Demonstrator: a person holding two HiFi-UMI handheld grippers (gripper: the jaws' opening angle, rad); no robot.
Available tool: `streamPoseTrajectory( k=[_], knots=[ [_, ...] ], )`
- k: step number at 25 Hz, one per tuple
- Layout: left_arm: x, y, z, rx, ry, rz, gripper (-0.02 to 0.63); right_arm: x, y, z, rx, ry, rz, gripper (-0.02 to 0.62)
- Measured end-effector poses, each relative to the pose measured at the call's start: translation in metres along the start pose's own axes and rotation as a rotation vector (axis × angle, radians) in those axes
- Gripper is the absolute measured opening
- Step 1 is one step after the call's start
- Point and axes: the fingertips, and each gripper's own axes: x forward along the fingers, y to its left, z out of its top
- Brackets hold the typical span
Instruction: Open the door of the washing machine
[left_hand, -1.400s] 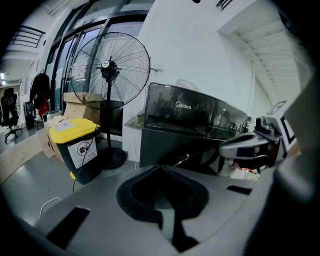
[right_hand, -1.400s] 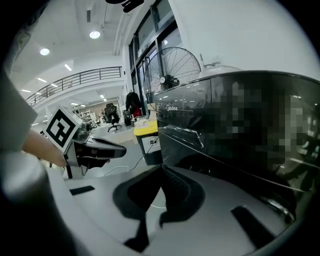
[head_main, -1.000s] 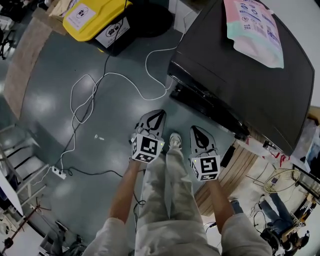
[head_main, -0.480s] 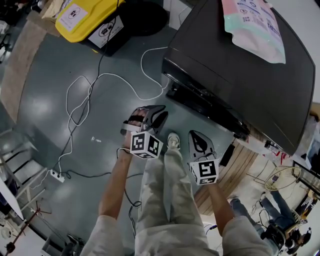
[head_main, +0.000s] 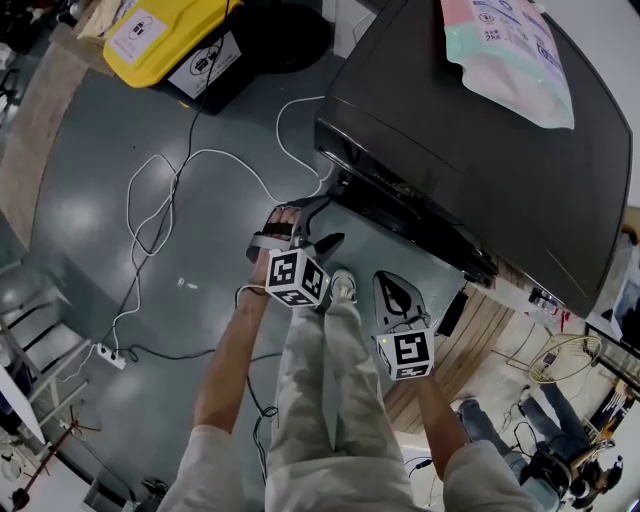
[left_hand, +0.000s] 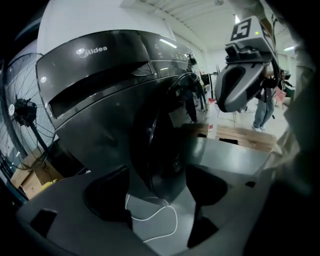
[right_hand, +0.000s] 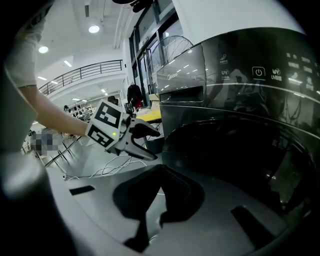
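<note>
The round dark door (left_hand: 160, 142) appears shut in the front of the glossy black front-loading washing machine (head_main: 480, 150). It lies directly ahead of the left gripper (head_main: 318, 224), near its tips. The left gripper's jaws have just been opening and stand wide apart. The door's lower edge shows between them, but the pads press on nothing.

The right gripper (head_main: 390, 285) sits beside the left, farther back from the machine, with its jaws together and empty.

A white cable (head_main: 200, 160) lies on the grey floor (head_main: 90, 220) to the left of the left gripper. A pink-and-teal pouch (head_main: 505, 55) rests on the machine's top, well beyond both grippers.
</note>
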Motion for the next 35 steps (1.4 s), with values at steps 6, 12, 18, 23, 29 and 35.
streamPoseTrajectory(
  k=[6,12,18,23,29,35],
  knots=[
    [0.03,-0.001,0.006,-0.021,-0.014,-0.035,0.332,-0.001,-0.004,-0.01,0.017,0.01,-0.006,-0.002],
    [0.052,-0.005,0.008,-0.031,-0.017,-0.05,0.331,-0.002,-0.009,-0.016,0.023,0.013,-0.012,-0.002],
    [0.057,-0.006,0.009,-0.02,-0.021,-0.044,0.32,-0.001,-0.008,-0.019,0.031,0.013,-0.005,-0.002],
    [0.06,-0.007,0.008,-0.026,-0.009,-0.039,0.287,-0.002,-0.012,-0.024,0.034,0.011,-0.001,-0.002],
    [0.06,-0.007,0.009,-0.035,0.0,-0.021,0.286,-0.008,-0.018,-0.026,0.041,0.007,0.0,-0.002],
    [0.061,-0.008,0.008,-0.055,0.01,-0.008,0.287,-0.015,-0.02,-0.031,0.042,0.002,0.01,-0.002]
  ],
)
